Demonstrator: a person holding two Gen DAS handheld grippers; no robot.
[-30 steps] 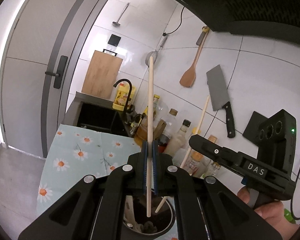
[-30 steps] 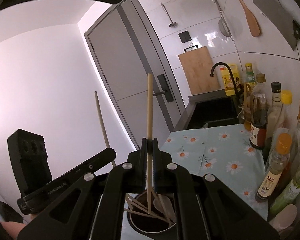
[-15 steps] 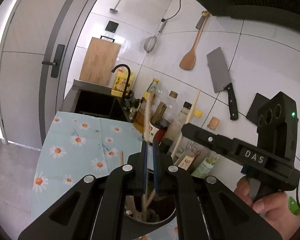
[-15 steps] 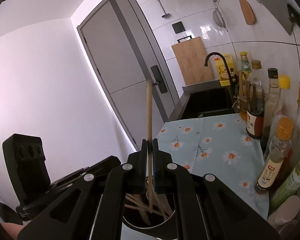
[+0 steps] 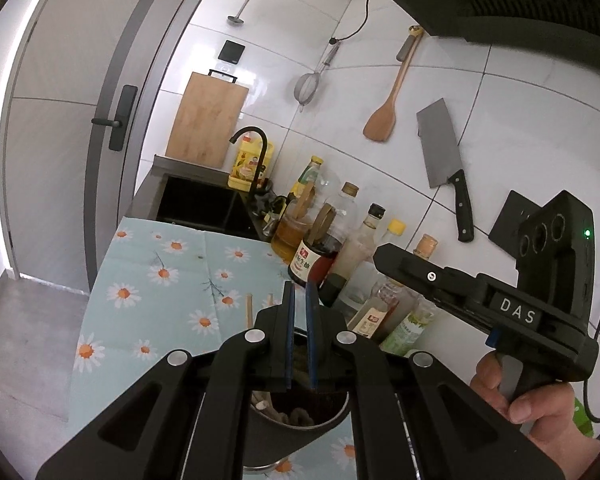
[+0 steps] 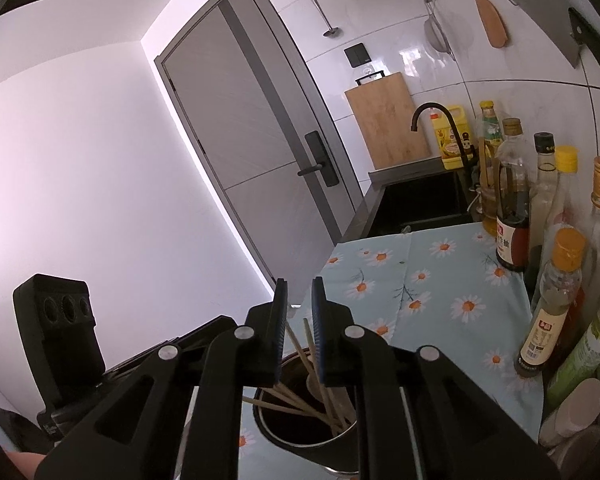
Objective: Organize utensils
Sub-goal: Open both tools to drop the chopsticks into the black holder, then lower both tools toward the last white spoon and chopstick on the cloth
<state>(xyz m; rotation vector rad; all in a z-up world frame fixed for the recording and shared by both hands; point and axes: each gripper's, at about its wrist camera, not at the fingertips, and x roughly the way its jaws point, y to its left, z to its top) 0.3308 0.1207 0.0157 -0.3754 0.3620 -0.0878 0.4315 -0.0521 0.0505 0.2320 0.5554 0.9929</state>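
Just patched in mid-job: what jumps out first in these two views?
The metal utensil holder, straight below both grippers on the daisy-print cloth, with wooden chopsticks leaning loose inside. The right gripper stands slightly open and empty above it. Behind, a cleaver and a wooden spatula hang on the white tiled wall.

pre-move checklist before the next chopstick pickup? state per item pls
1. Right claw released: ok, its jaws have just been opening and nothing is pinched between them.
2. Left claw released: ok, nothing between its jaws, which stand almost shut.
3. Chopsticks inside the metal cup: ok, they lean loosely against its rim.
4. Cup upright on the flowered cloth: ok.
5. Bottles clear of the right claw: ok, they stand apart along the wall.
6. More chopsticks left to collect: cannot tell, none lie on the visible cloth.
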